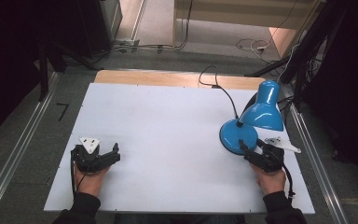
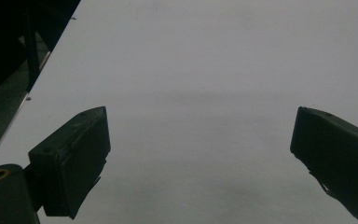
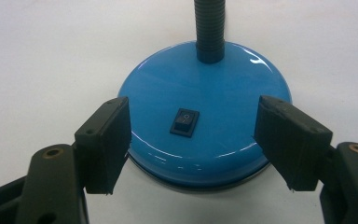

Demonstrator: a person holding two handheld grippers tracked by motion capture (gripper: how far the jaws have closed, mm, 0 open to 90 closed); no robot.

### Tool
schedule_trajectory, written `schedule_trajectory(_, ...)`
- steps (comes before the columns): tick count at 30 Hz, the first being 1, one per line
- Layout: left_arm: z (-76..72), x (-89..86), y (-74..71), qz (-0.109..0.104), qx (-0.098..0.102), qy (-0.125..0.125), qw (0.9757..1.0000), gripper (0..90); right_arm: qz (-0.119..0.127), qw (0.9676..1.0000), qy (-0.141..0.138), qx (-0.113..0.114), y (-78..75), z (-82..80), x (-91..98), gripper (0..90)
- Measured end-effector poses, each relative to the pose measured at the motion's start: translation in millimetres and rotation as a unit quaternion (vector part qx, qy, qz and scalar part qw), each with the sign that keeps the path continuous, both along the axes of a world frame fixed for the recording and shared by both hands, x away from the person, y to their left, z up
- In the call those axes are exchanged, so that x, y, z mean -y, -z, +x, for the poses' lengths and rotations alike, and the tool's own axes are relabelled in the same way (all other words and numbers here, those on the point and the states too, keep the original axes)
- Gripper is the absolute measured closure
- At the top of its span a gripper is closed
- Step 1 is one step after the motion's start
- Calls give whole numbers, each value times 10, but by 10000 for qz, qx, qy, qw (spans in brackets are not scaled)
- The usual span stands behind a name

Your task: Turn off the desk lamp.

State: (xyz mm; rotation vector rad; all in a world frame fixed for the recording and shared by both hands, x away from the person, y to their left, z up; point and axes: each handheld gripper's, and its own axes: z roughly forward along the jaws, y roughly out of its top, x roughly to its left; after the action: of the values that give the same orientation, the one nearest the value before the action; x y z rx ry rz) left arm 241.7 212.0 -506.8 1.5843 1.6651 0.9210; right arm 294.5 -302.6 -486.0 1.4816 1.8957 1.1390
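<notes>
Glossy round blue lamp base (image 3: pixel 205 116) between right claw (image 3: pixel 193 140) jaws.

The high view looks forward and down over the whole white rectangular table (image 1: pixel 168 140). The right gripper view sits close before the glossy blue round lamp base (image 3: pixel 205 116), near the table's right edge; both views share it (image 1: pixel 237 136). The left gripper view faces bare tabletop (image 2: pixel 205 70).

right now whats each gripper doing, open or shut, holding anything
Left gripper: open, holding nothing.
Right gripper: open, jaws either side of the lamp base, not clamped.
</notes>
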Motion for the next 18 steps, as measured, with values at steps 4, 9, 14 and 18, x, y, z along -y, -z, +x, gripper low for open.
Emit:
schedule_trajectory(4, -1, -4, 1, -6, -7, 1, 10000, 56, -9, 10000, 1, 18, -8, -15, 4, 260)
schedule_trajectory(9, -2, -7, -1, -7, -9, 5, 10000, 56, -48, 10000, -18, 6, 11, -45, 14, 262)
schedule_trajectory(14, 0, -1, 2, -2, -3, 3, 10000, 56, -57, 10000, -6, 11, 9, -66, 27, 263)
schedule_trajectory(18, 0, 5, 7, 11, -20, 17, 10000, 56, -47, 10000, 10, 2, 12, -92, 65, 263)
